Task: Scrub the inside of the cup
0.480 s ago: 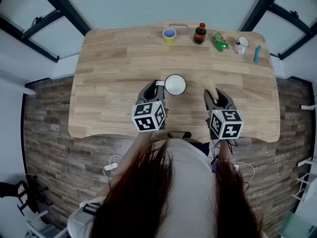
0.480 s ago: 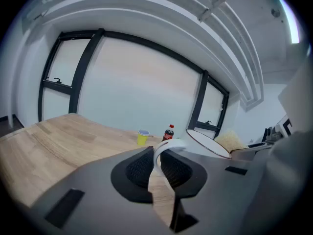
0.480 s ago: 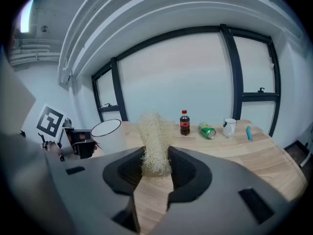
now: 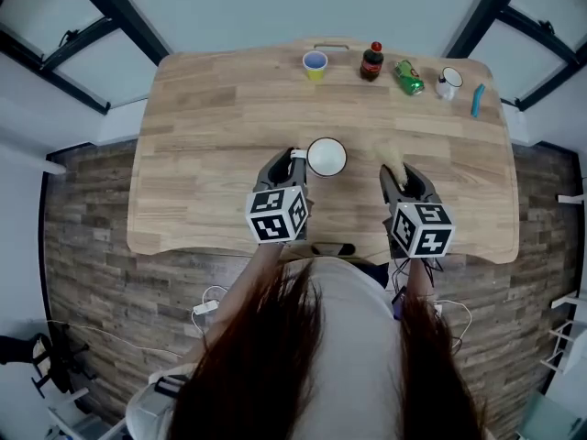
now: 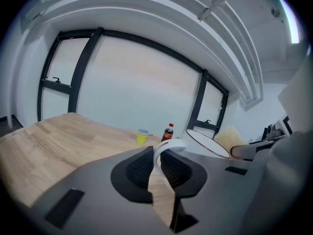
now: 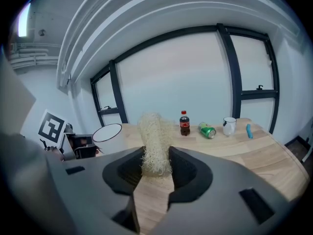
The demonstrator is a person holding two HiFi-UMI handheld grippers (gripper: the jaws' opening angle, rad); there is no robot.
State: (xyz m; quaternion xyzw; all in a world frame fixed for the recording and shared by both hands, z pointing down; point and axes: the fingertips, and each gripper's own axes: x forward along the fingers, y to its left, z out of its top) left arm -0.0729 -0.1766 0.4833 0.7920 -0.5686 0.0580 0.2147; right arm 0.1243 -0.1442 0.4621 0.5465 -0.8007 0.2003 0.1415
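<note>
A white cup (image 4: 326, 157) is held just above the wooden table (image 4: 211, 126), near its front middle. My left gripper (image 4: 293, 159) is shut on the cup's handle (image 5: 167, 147), and the cup's rim (image 5: 208, 143) shows to the right in the left gripper view. My right gripper (image 4: 394, 174) is shut on a pale fibrous scrubber (image 6: 155, 144), which stands up between the jaws. The scrubber (image 4: 390, 159) is to the right of the cup, apart from it. In the right gripper view the cup (image 6: 108, 137) is at the left.
Along the table's far edge stand a yellow cup (image 4: 315, 64), a cola bottle (image 4: 371, 60), a green can (image 4: 407, 77) lying on its side, a white mug (image 4: 448, 82) and a blue object (image 4: 477, 99). The floor around is wood plank.
</note>
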